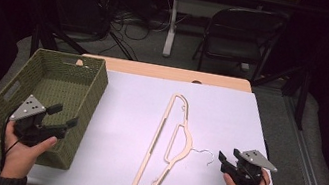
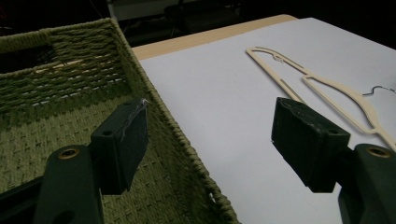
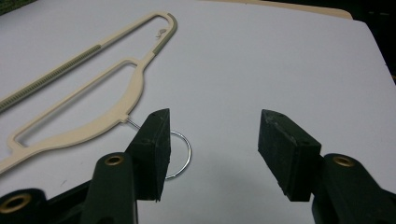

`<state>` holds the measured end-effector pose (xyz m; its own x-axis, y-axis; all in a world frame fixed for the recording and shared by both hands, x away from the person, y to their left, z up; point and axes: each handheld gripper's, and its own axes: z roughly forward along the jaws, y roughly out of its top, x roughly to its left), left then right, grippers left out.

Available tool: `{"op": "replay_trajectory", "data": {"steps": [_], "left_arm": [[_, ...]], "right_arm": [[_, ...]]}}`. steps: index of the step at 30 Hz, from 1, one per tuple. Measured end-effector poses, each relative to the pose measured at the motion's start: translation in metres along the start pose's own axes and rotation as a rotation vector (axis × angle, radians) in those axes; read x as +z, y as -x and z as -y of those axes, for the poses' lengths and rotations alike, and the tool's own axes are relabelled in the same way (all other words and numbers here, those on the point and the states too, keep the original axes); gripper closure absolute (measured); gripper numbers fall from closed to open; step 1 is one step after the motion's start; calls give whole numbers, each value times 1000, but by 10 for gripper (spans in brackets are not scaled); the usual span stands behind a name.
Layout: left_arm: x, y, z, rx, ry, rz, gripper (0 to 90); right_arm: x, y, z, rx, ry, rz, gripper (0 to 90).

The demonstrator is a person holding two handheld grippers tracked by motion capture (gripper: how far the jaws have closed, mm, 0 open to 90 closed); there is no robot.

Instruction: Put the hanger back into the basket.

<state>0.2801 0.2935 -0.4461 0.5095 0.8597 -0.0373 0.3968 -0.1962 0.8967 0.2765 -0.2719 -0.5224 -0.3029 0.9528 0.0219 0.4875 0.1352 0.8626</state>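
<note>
beside the hanger, right tongs wide open, empty

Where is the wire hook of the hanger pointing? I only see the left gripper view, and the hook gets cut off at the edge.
Observer: In the high view the hook points toward the right tongs, which sit just beside it.
Operator: Are those tongs holding it?
Observer: No. In the right gripper view the jaws stand open, and the hook lies on the white sheet beyond the left-hand jaw, partly hidden behind it.
Operator: Is the whole hanger flat?
Observer: Yes, the high view shows the cream hanger lying flat, its long bar running from near the person's edge toward the far side.
</note>
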Motion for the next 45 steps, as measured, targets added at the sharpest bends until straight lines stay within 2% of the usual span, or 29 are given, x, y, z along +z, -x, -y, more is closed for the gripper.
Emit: {"op": "replay_trajectory", "data": {"steps": [5, 12, 21, 23, 26, 31, 32, 35, 36, 40, 43, 45], "left_arm": [[-1, -4, 1, -13, -3, -7, 270], [-2, -3, 0, -15, -2, -8, 263], [-2, -3, -3, -11, -14, -10, 256], [-2, -3, -3, -15, -11, -9, 257], [-2, -3, -3, -11, -13, -9, 258], [-2, -4, -3, -12, -15, -5, 260], [-2, -4, -3, -12, -15, -4, 261], [-1, -3, -3, -6, -18, -2, 262], [-1, -3, -3, -6, -21, -2, 263], [-1, -2, -3, -6, -23, -2, 263], [0, -2, -3, -6, -23, -2, 263], [0, -2, -3, -4, -28, -3, 264]], "right_arm": [[3, 0, 1, 3, -10, 3, 446], [6, -8, -2, -77, -93, 16, 453], [8, -13, -10, -80, -142, 5, 431], [8, -14, -17, -72, -186, -12, 431], [8, -15, -28, -90, -213, -29, 433], [8, -13, -46, -63, -229, -71, 431], [9, -14, -55, -66, -254, -91, 431], [11, -16, -63, -80, -273, -89, 433], [13, -18, -69, -99, -298, -83, 445], [18, -21, -76, -110, -314, -77, 457], [22, -22, -82, -104, -336, -74, 469], [28, -22, -90, -83, -374, -83, 475]]}}
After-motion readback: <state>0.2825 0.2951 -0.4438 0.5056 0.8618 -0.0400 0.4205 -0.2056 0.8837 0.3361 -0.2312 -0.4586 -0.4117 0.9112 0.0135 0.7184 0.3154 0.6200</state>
